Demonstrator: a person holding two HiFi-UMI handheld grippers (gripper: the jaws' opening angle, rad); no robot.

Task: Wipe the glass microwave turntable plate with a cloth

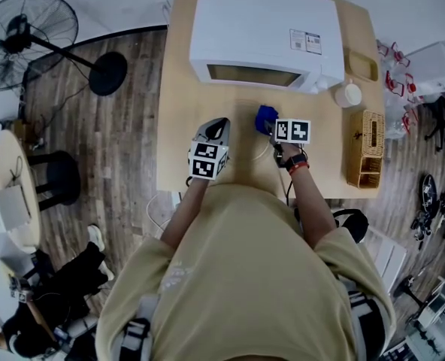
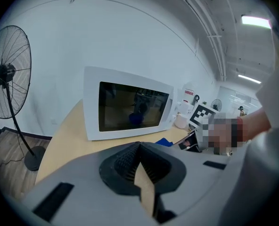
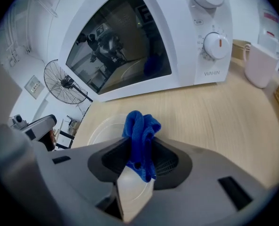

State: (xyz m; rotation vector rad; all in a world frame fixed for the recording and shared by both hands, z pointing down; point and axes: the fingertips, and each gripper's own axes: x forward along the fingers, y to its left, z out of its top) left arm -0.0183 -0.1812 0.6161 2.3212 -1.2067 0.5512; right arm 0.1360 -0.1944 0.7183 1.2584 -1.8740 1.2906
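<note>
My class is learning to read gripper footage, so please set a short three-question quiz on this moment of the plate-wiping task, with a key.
1. True or false: the microwave door is open.
2. Which gripper holds the blue cloth? A) left gripper B) right gripper C) neither
3. Fill in: the glass plate lies on the ____, in front of the microwave.
Key: 1 false; 2 B; 3 table.
</note>
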